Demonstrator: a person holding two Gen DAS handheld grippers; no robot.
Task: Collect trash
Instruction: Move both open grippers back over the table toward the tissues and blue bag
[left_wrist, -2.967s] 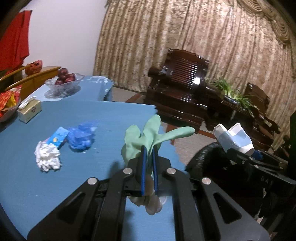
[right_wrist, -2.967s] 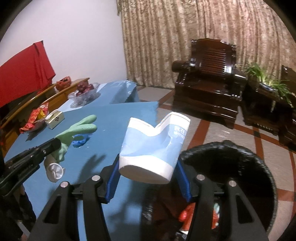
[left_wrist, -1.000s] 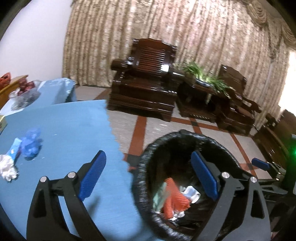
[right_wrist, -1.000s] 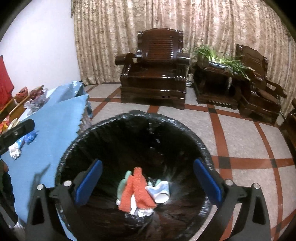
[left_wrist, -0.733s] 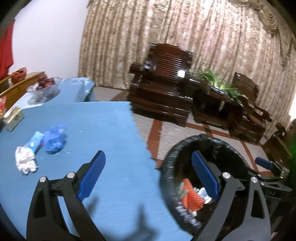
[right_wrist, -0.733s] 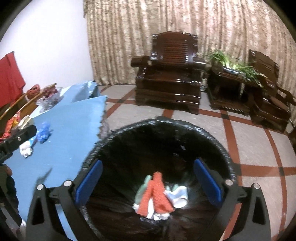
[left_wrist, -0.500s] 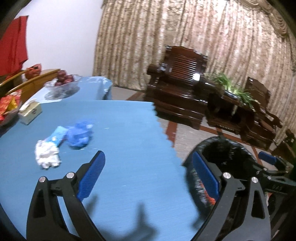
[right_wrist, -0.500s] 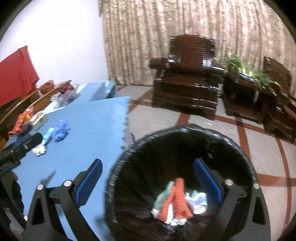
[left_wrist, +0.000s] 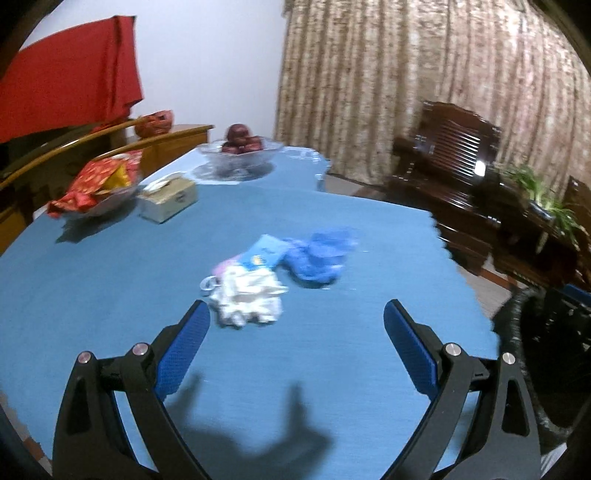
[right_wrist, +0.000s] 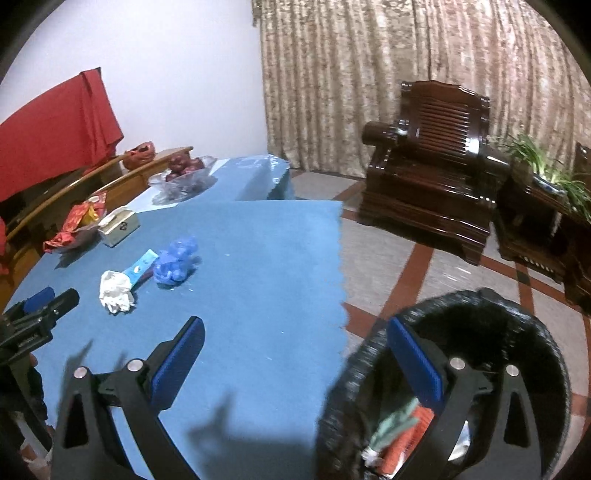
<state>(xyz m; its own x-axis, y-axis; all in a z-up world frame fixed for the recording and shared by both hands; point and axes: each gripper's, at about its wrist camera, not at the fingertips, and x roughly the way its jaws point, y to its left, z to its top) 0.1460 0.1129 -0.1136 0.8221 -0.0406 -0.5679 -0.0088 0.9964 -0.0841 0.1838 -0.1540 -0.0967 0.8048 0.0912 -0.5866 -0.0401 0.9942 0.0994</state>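
Observation:
On the blue table (left_wrist: 110, 288) lie a crumpled white tissue (left_wrist: 245, 299), a light blue wrapper (left_wrist: 264, 253) and a crumpled blue plastic bag (left_wrist: 319, 256). My left gripper (left_wrist: 295, 336) hovers open just short of the tissue, nothing between its fingers. The right wrist view shows the same tissue (right_wrist: 115, 287), wrapper (right_wrist: 142, 266) and blue bag (right_wrist: 176, 261) further left. My right gripper (right_wrist: 295, 358) is open and empty, straddling the table edge and the black-lined trash bin (right_wrist: 517, 317). Inside the bin lie a green glove (right_wrist: 393, 424) and red trash (right_wrist: 410, 439).
At the table's far side stand a tissue box (left_wrist: 168, 197), a bowl of red packets (left_wrist: 99, 184) and a glass bowl of dark fruit (left_wrist: 240, 149). Dark wooden armchairs (right_wrist: 428, 181) and a plant (right_wrist: 546, 173) stand on the tiled floor beyond the bin.
Both grippers let go of the green glove and the paper cup into the bin, then swung left from the bin back over the table. The left one now faces the tissue.

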